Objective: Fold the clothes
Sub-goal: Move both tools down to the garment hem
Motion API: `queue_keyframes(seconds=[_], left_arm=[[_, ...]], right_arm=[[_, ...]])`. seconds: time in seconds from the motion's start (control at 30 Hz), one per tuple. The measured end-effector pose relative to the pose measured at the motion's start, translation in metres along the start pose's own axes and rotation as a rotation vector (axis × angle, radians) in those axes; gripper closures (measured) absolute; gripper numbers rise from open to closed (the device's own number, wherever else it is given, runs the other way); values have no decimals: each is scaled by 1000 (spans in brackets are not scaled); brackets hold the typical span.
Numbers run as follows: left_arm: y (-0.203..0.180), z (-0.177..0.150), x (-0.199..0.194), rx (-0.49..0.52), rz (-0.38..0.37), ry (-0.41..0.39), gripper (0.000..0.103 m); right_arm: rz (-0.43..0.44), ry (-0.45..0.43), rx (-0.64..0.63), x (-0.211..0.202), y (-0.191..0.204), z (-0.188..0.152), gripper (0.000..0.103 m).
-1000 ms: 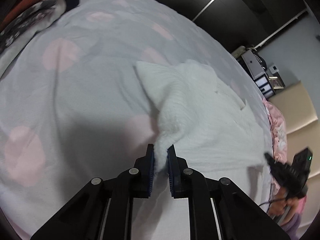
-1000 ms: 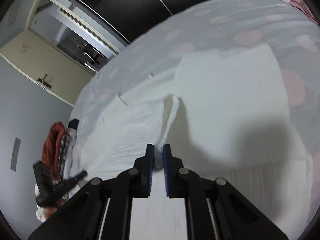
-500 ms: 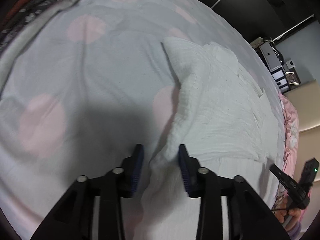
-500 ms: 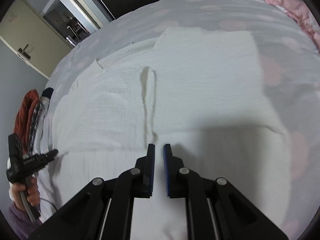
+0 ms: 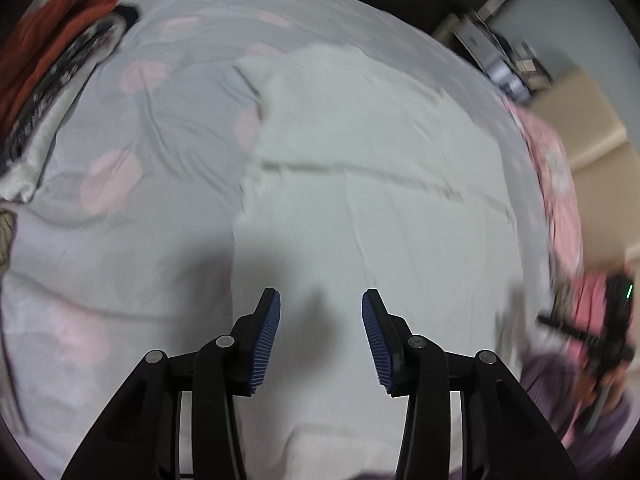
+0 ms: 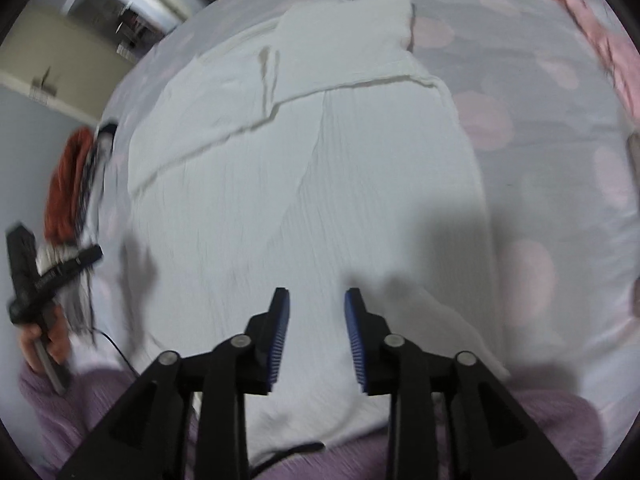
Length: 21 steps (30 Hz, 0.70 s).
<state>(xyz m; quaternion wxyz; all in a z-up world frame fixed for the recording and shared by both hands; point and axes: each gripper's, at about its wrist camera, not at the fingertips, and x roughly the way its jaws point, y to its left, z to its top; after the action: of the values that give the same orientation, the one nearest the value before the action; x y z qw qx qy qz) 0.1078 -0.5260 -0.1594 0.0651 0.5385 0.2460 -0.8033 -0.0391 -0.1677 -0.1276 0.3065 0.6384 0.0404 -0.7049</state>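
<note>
1. Both grippers have let go of the white garment (image 5: 360,184) since a second ago: then each pinched a raised ridge of its cloth, and now the cloth lies flat on the bed and the tools sit further back from the fold.
2. Left gripper (image 5: 321,312) points steeply down at the near part of the garment. Its jaws are opening, about half spread, with nothing between the blue pads (image 5: 267,336); only flat cloth and the tool's shadow lie beneath.
3. Right gripper (image 6: 317,308) is likewise angled steeply down over the near end of the garment. Its jaws are opening too, a narrower gap than the left's, and hold nothing.
4. In the right wrist view the left gripper shows at the far left edge, held in a hand (image 6: 44,340) with a purple sleeve (image 6: 76,400) below it. In the left wrist view the right gripper appears blurred at the far right edge.
5. The white garment is spread on the grey bedspread (image 5: 168,128) with pale pink dots. A folded-over layer crosses its far part, leaving a crosswise edge (image 6: 360,84).
6. An orange and patterned pile of clothes (image 5: 52,60) sits at the far left corner of the bed, well apart from the white garment.
7. Both views are motion-blurred.
</note>
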Motion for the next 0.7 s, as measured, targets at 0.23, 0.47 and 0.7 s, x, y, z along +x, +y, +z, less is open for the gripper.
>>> queue_keyframes(seconds=[0.23,0.47,0.7], left_arm=[[-46,-53,3,314,134,215,52],[-50,-82,43,391,306,424,52],[-42,-96,75,377,339,541,52]], right_arm=[[-60,8,-141,-38,3,-26,72],[-80,3,-234,-62,-1,-28,71],[-138,58,-356,-56,-15,-12,62]])
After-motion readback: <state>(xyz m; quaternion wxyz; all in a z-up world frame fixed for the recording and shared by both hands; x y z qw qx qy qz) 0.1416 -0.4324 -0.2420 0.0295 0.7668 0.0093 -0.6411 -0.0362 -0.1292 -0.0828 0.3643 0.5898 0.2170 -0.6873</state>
